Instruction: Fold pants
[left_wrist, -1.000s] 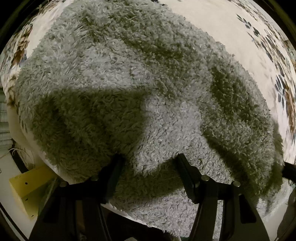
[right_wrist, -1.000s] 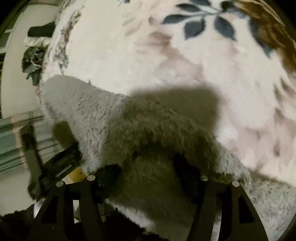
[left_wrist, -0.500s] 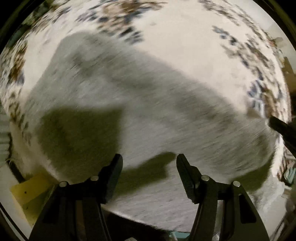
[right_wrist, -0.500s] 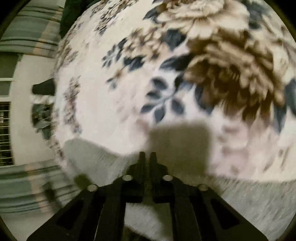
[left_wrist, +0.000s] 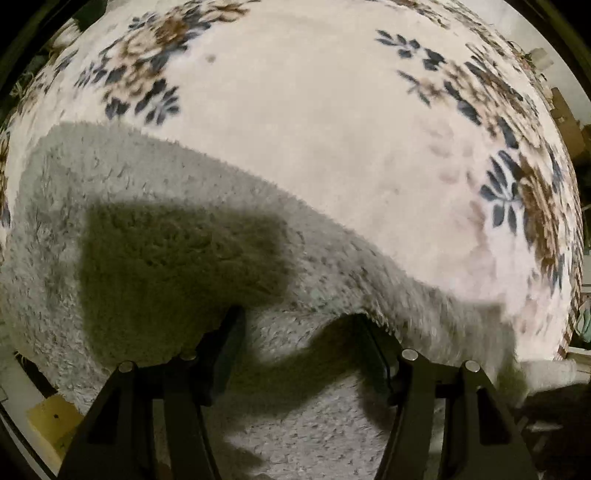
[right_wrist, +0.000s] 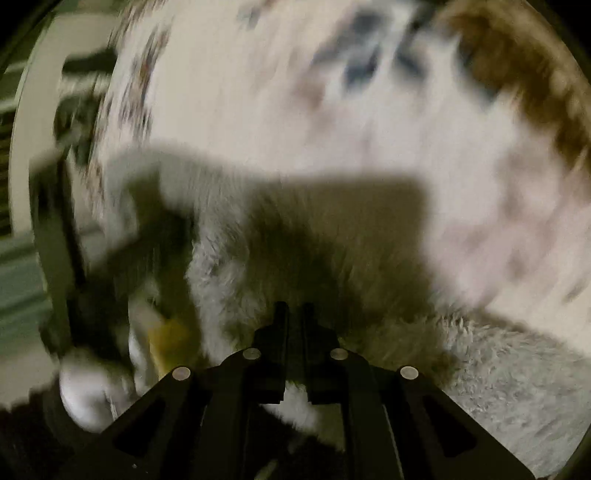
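Lying across a floral blanket, the grey fleece pants fill the lower left half of the left wrist view, with the fuzzy upper edge running diagonally from upper left to lower right. The blanket is cream with brown flowers and dark blue leaves.

Left hand-held gripper: jaws spread wide. A raised fold of the pants sits between the two fingers, and the fabric laps over both fingertips. A dark rectangular shadow falls on the fleece ahead of the left finger. A yellow block shows at the lower left edge, beyond the fabric.

Right hand-held gripper: fingers drawn nearly together, leaving only a thin slit between them. The tips press into the shaded fleece of the pants; whether fabric is pinched in the slit cannot be told. This view is heavily motion-blurred. The fleece extends left and lower right of the fingers, with the blanket above it. Dark blurred shapes at the left edge cannot be identified.
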